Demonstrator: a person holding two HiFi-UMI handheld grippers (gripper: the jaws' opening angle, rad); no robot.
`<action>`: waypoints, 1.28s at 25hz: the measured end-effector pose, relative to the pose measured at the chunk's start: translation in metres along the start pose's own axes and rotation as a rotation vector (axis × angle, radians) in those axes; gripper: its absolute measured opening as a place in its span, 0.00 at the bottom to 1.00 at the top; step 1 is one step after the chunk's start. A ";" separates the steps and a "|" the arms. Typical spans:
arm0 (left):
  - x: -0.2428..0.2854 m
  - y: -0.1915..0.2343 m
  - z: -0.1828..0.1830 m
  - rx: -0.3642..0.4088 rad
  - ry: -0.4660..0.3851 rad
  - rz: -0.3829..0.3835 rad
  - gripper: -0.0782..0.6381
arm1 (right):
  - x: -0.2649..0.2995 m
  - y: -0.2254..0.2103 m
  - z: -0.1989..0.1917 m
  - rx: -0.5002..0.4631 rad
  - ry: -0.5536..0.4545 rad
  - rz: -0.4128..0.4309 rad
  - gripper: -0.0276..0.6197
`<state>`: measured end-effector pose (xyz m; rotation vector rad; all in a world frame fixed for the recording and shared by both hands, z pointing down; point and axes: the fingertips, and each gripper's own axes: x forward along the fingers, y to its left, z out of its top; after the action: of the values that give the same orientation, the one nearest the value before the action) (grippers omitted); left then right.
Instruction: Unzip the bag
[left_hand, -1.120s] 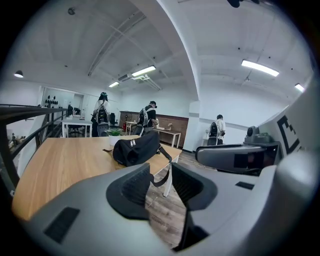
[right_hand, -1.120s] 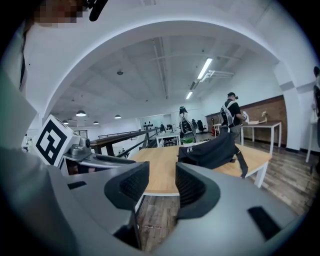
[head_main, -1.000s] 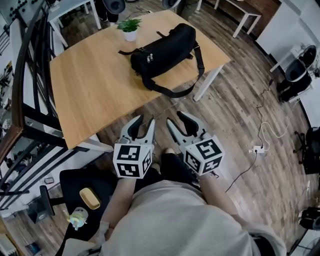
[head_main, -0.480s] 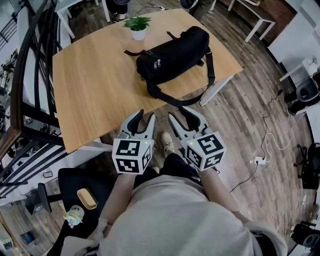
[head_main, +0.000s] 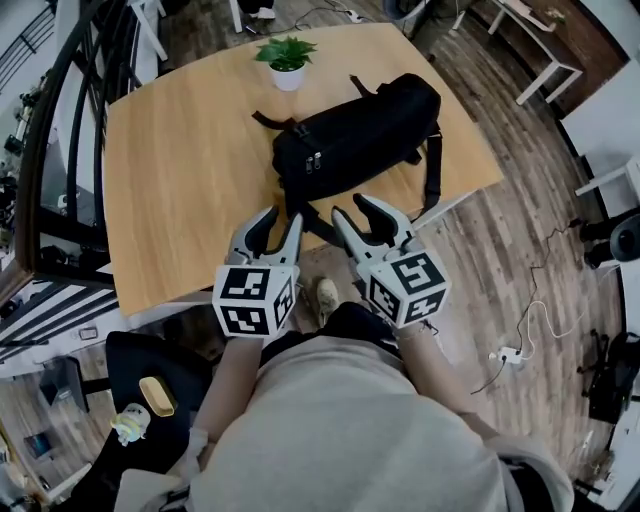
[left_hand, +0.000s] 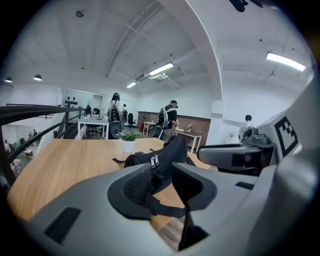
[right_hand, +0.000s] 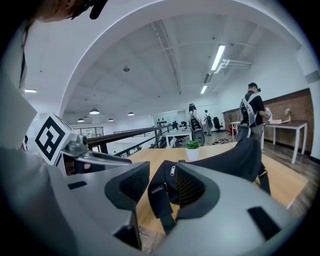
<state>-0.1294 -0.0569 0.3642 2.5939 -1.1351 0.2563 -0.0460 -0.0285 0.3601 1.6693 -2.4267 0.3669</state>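
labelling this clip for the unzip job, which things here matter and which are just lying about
For the job: black bag, its zipper pulls, left gripper, right gripper, both open and empty.
Lying about: potted plant on the table, yellow object and small toy on the black seat, power strip.

The bag (head_main: 355, 135) is black with silvery zip pulls (head_main: 315, 162), on a pale honey-wood tabletop (head_main: 180, 190). Behind the bag, a green plant (head_main: 286, 50) sits in a white pot (head_main: 288, 78). The left tool (head_main: 272, 222) and right tool (head_main: 355, 212) are grey, with black-and-white chequered cubes.
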 end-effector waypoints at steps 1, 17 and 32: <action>0.008 0.000 0.002 -0.001 -0.002 0.007 0.30 | 0.005 -0.007 0.002 0.000 -0.002 0.009 0.28; 0.084 0.035 0.014 -0.061 0.008 0.167 0.30 | 0.067 -0.072 0.013 -0.011 0.012 0.160 0.22; 0.095 0.046 -0.013 -0.136 0.095 0.113 0.30 | 0.085 -0.072 -0.001 -0.013 0.071 0.161 0.21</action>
<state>-0.1003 -0.1471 0.4121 2.3781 -1.2229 0.3121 -0.0090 -0.1289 0.3921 1.4343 -2.5116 0.4239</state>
